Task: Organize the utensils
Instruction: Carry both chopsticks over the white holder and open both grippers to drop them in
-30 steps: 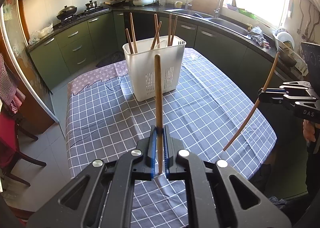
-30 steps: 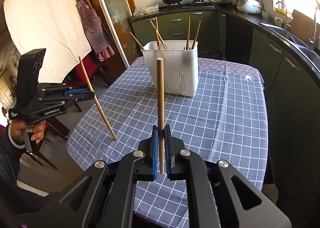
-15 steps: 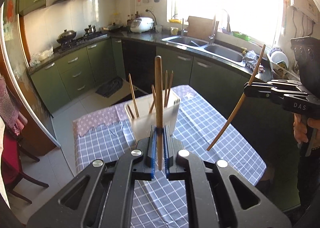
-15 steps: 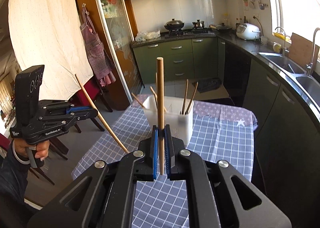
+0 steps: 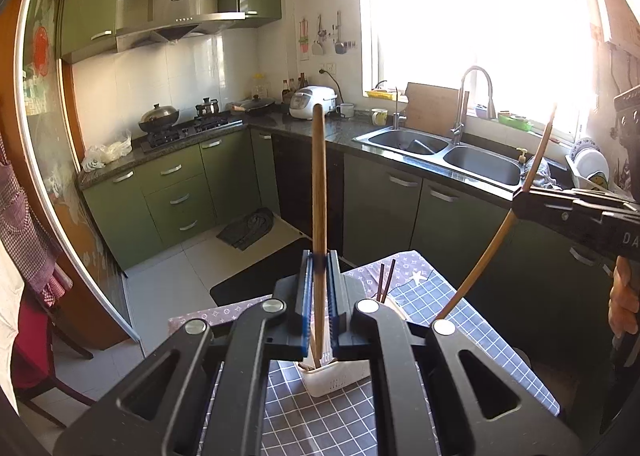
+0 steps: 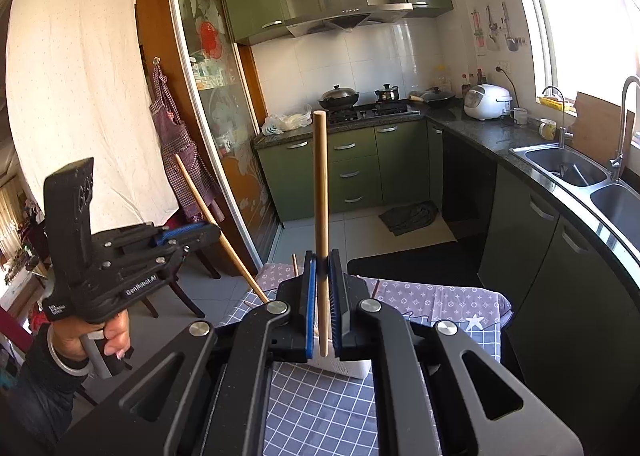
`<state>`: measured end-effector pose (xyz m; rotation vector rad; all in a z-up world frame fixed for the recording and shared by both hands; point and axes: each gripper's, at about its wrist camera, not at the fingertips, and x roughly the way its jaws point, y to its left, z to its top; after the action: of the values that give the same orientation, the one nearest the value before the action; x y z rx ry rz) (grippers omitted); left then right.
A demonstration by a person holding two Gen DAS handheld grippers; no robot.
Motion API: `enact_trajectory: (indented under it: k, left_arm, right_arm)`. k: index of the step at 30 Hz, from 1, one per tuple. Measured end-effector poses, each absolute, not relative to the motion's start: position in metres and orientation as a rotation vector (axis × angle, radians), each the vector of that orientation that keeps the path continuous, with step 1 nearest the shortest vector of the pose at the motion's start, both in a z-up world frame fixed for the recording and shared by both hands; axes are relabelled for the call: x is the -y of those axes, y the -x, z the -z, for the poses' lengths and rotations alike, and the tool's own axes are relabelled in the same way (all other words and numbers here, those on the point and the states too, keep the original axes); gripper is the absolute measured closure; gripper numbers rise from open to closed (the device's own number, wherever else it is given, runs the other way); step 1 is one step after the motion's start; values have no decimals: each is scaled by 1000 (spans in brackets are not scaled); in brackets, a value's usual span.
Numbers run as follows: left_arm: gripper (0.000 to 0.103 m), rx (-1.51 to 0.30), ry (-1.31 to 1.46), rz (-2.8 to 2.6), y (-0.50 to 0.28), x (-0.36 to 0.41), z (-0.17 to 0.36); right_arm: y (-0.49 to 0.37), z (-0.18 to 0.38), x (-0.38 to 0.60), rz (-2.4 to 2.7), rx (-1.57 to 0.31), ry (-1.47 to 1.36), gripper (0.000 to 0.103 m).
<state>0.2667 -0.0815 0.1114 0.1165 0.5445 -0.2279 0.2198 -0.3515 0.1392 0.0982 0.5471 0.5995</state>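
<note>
- Left gripper (image 5: 319, 298): black two-finger tool with blue pads, clamped on a light brown round wooden chopstick (image 5: 319, 192). Long axis runs near upright in the left wrist view; blunt thick end at the top, thin end below the pads, over the holder.
- Seen from the right wrist view, the same left gripper (image 6: 208, 231) holds that stick tilted: top end leans towards the white curtain (image 6: 76, 96), lower end slants down towards the near left edge of the table.
- Right gripper (image 6: 322, 304): same build, pads pressed onto a second light brown round wooden chopstick (image 6: 321, 184). Axis near upright, flat-cut thick end up, thin end just below the pads.
- From the left wrist view, the right gripper (image 5: 520, 202) carries its stick as a curved-looking line (lens bend), top towards the bright window (image 5: 480, 28), lower end down towards the table's right side.
- Both sticks are plain, smooth, unpainted and tapered; both are held in the air above the table.
- White slotted plastic utensil holder (image 5: 336, 380) stands on the table with the blue-grey checked cloth (image 5: 328, 424), largely hidden behind the grippers. Two dark thin chopsticks (image 5: 385, 284) stick out of it, leaning slightly right.
- A hand (image 6: 102, 332) with a silver bangle grips the left tool's handle.
</note>
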Motion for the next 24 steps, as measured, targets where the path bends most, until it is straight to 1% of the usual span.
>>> enact_trajectory:
  k: [10,12,13,16,19,21,23,24]
  left_arm:
    - [96,-630,-117,250,-297,85,-56]
    - [88,-647,-134,244,-299,85,-43]
    - [81,-648,-135,243,-298,84,-38]
    - [79,-612,-104,255,-292,77,-37]
    - [65,-536,-61,254,-274,65,-47]
    - [61,-471,-41,252,-253,59,-54]
    - [48,-413,-34,243,-229,56,-57]
    - [45,-392,-31,238,-217,53,-57]
  right_arm:
    - [-267,-120,327,-608,-572,-96,96]
    - [-272,-115,324,-601,-576,-89,96]
    - [-274,-113,322,-601,-579,-89,96]
    - [-281,-107,318,-591,-587,-83,96]
    - [-287,-96,314,-581,-603,-74,96]
    - [-292,-87,311,-578,-619,-73,96]
    - [-299,-77,308,-581,-639,-75,96]
    - [-301,-71,305,-582,-648,-73,96]
